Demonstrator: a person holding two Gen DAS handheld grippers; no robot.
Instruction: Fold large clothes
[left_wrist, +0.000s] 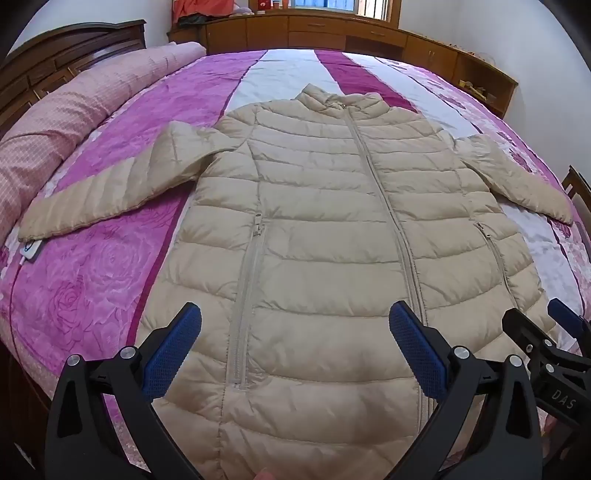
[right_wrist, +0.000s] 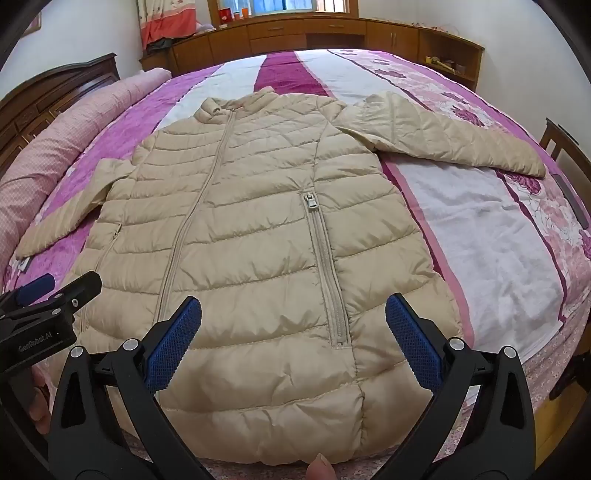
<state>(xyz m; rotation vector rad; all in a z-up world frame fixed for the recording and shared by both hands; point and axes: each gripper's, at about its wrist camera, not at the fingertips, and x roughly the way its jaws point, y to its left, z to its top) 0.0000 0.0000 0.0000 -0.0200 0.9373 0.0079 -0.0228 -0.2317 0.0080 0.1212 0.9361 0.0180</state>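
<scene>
Nearest, the left gripper and right gripper both hang spread wide and holding nothing above the hem of the beige puffer jacket. The jacket lies flat, front up and zipped, on the pink bedspread, with the left sleeve and right sleeve stretched outward. No fold looks made yet; folding seems entirely ahead.

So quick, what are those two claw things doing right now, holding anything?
Left gripper: open, holding nothing, above the beige puffer jacket.
Right gripper: open, holding nothing, above the same jacket.
</scene>
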